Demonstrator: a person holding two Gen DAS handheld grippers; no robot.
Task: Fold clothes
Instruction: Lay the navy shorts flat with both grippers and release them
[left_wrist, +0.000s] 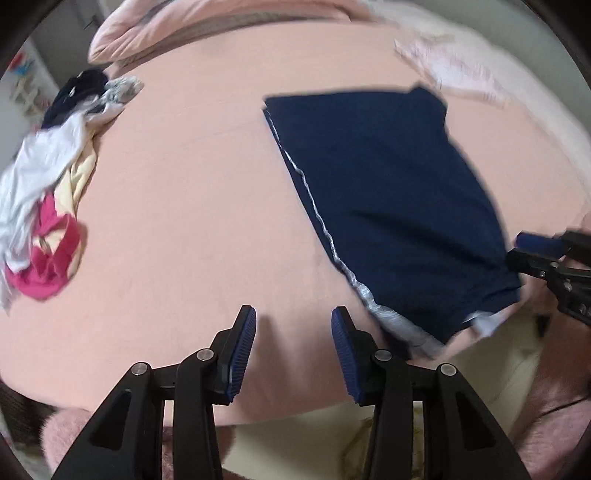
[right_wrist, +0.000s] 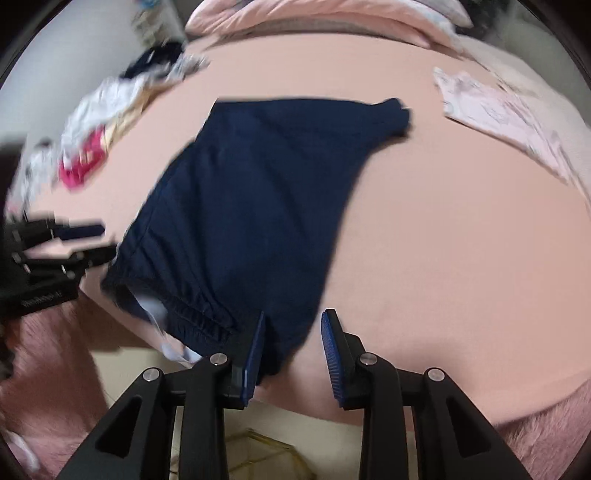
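My left gripper (left_wrist: 293, 314) hangs over bare peach bedsheet (left_wrist: 192, 206) just off the waistband corner of the navy shorts (left_wrist: 391, 192), its pads parted with nothing between them. My right gripper (right_wrist: 293, 321) stands at the other side of that waistband, jaws moderately apart; a corner of the navy cloth lies in the gap and runs up against the left pad, but I see no pinch on it, so I judge the shorts free of both hands. The shorts lie flat near the front edge of the bed, already doubled over themselves, elastic waistband (right_wrist: 192, 314) toward me with a white drawstring or label poking out below it, leg hems toward the pillows (left_wrist: 221, 22). Beyond the shorts, up and to their left, sits the heap of unfolded clothes (left_wrist: 48, 206): white, yellow, pink, something dark. On the opposite side of the shorts, farther back, a pale patterned garment (right_wrist: 506, 114) lies flat, apparently finished. The next fold, I reckon, brings waistband to hems. The risks: the waistband hangs close to the mattress edge, so a careless nudge could drag the shorts off onto the floor; if my right jaws close on only the top layer, lifting will peel the doubled halves apart; if my left pads bite sheet along with cloth, the whole bed cover will ruck up under the garment; and uneven lifting between the two corners would skew the fold.
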